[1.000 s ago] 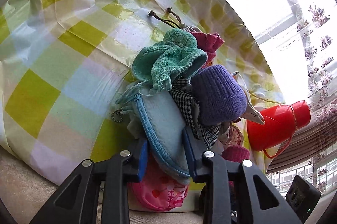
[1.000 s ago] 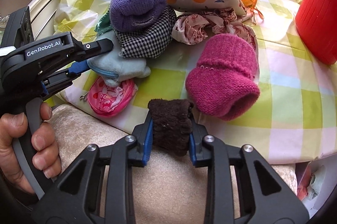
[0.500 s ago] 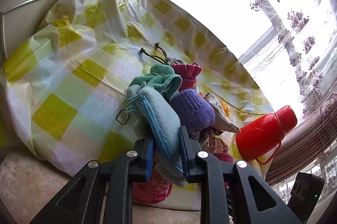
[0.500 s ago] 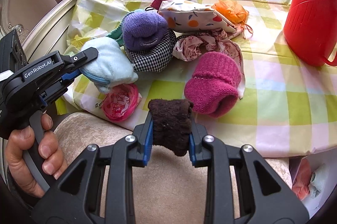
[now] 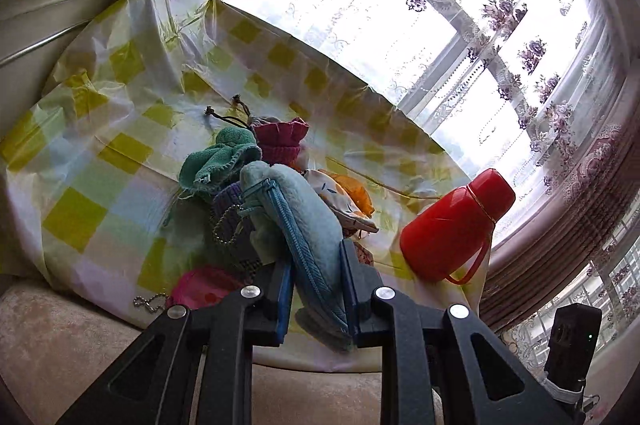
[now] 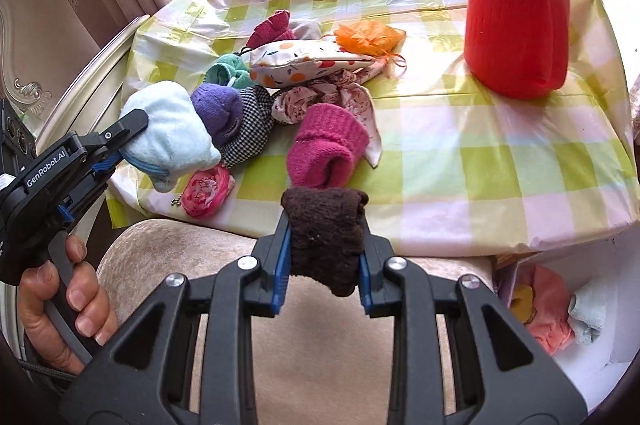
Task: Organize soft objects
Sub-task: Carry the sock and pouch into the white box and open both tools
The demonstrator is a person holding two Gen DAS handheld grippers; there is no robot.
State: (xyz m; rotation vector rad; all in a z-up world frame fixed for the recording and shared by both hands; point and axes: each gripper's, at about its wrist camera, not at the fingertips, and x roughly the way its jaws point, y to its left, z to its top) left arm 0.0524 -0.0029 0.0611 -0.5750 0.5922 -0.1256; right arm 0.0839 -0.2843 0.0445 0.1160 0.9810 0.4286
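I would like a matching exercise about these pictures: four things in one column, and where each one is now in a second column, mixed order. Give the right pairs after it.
Things:
1. light blue pouch
2. brown sock
3. red jug
4. pink sock

Places:
A. standing on the far right of the checked tablecloth
B. held in the left tool
C. lying on the cloth near its front edge
D. held in the right tool

Pairs: 1-B, 2-D, 3-A, 4-C
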